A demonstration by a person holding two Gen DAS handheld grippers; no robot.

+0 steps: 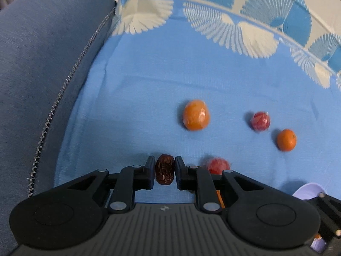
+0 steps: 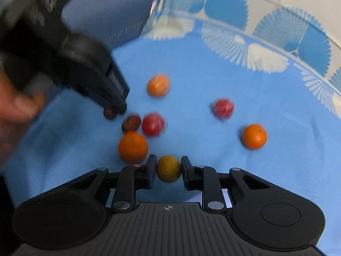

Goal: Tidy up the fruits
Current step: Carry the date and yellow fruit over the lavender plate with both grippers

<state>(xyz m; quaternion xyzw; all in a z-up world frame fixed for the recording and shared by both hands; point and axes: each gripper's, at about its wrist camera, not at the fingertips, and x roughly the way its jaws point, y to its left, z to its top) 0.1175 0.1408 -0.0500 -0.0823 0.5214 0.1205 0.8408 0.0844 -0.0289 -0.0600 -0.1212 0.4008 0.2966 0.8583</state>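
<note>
In the left wrist view my left gripper [image 1: 165,162] is shut on a wrinkled dark brown date [image 1: 164,172], just above the blue cloth [image 1: 136,106]. Ahead lie a large orange [image 1: 196,115], a red fruit [image 1: 260,121], a small orange [image 1: 286,139] and another red fruit [image 1: 218,165], half hidden behind the fingers. In the right wrist view my right gripper [image 2: 168,164] is shut on a small yellow-green citrus [image 2: 168,169]. Close in front of it lie an orange [image 2: 133,146], a second date [image 2: 131,123] and a red fruit [image 2: 153,124]. The left gripper [image 2: 115,108] shows at upper left.
A grey cushion with a zip [image 1: 42,74] borders the cloth on the left. Fan-patterned fabric [image 1: 245,21] rises behind. A pale lavender bowl rim [image 1: 309,192] sits at the lower right. A person's hand [image 2: 17,106] is blurred at the left edge.
</note>
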